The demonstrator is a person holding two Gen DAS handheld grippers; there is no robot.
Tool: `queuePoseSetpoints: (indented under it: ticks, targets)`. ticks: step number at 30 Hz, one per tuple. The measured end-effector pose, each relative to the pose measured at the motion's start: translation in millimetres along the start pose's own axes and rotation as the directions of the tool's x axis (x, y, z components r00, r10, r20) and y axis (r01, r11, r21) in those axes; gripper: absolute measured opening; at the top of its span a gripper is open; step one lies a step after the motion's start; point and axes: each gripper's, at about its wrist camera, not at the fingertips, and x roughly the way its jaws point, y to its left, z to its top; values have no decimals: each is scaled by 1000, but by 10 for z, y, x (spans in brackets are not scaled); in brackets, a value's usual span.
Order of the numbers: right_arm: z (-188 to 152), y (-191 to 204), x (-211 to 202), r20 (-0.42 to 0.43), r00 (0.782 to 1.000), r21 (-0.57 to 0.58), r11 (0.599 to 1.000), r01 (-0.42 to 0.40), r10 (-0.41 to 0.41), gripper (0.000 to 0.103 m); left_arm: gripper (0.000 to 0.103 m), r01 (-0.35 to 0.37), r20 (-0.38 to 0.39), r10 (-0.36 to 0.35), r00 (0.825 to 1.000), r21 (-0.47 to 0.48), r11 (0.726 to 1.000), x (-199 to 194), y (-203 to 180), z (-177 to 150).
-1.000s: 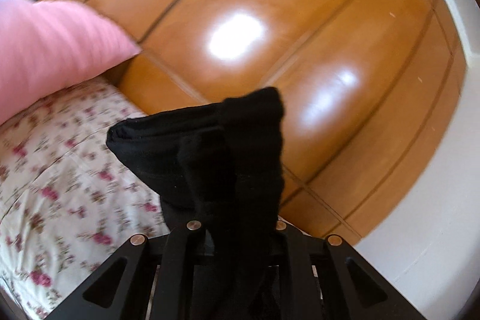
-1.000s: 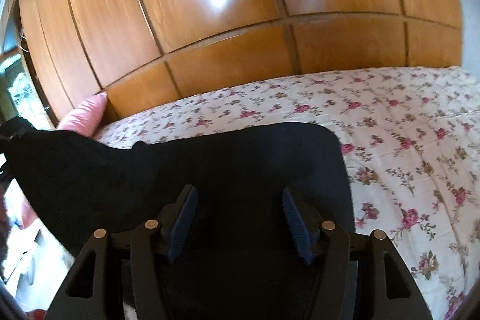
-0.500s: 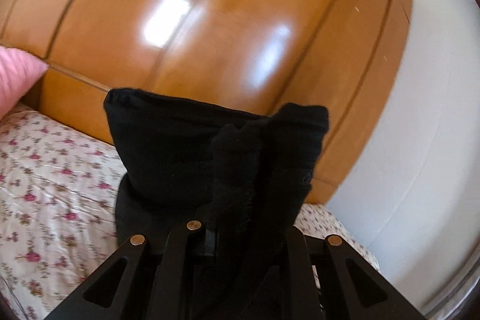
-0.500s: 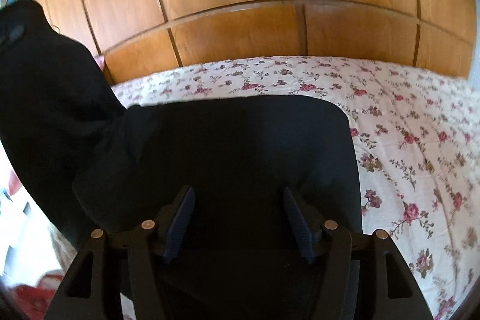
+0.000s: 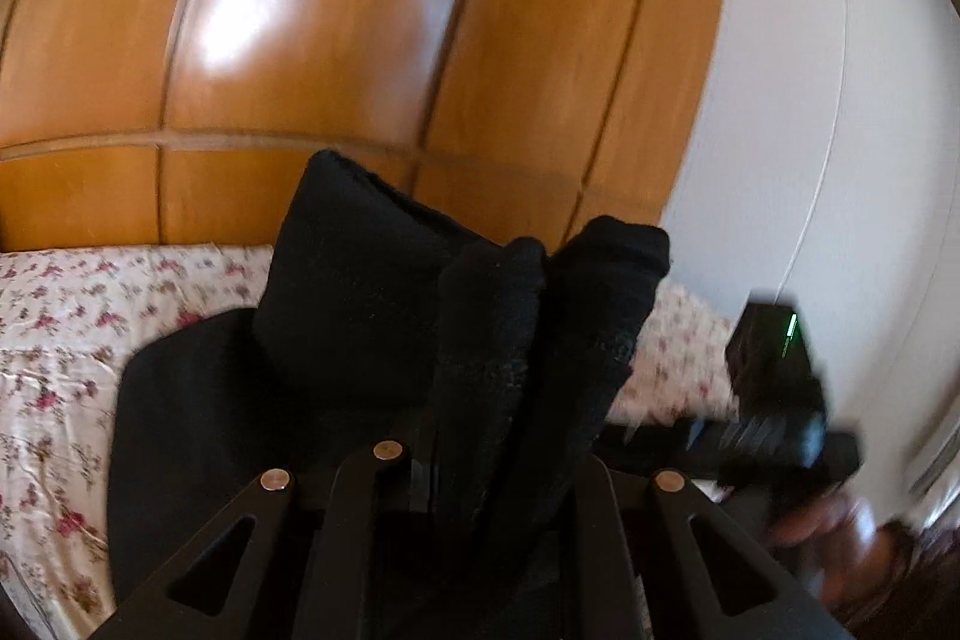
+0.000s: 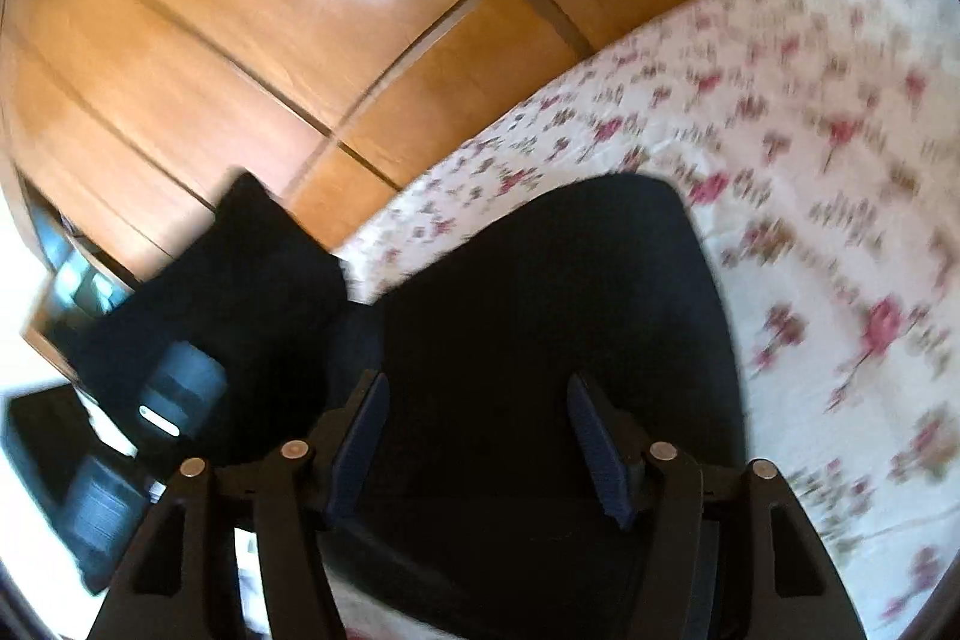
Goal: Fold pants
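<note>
One pair of black pants (image 5: 372, 340) is in play, partly lifted and partly spread on the bed (image 5: 54, 316), which wears a white sheet printed with small pink flowers. The left gripper (image 5: 486, 460) is clamped on a bunched fold of the pants: the cloth rises out from between its jaws in two thick ridges, with a wider flap standing up just to the left of them. Below that raised part, a flat panel of the same pants lies on the sheet near the bed's headboard edge.

In the right wrist view the right gripper (image 6: 477, 436) has its two blue-padded fingers (image 6: 360, 445) spread apart, with the dark cloth (image 6: 540, 310) spanning the gap beneath them; the pads do not pinch it. The lifted corner of the pants shows at that view's left, against the wooden panelling (image 6: 240, 10) behind the bed.

Each view catches the other tool: the right one appears blurred at the right of the left wrist view, over the bed's far edge beside one white wall (image 5: 810, 100).
</note>
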Motion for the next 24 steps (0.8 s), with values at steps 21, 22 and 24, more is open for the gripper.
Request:
queuePoseSetpoints:
  ticks: [21, 22, 24]
  targets:
    - [96, 80, 105, -95, 981, 97, 982, -159, 168, 76, 17, -151, -63, 186, 980, 365, 919, 397, -485, -600]
    - [98, 107, 158, -121, 978, 88, 983, -158, 168, 76, 17, -150, -61, 184, 981, 363, 920, 385, -481, -605]
    - [104, 177, 217, -130, 975, 60, 983, -175, 181, 71, 18, -149, -57, 181, 982, 360, 921, 412, -463, -577]
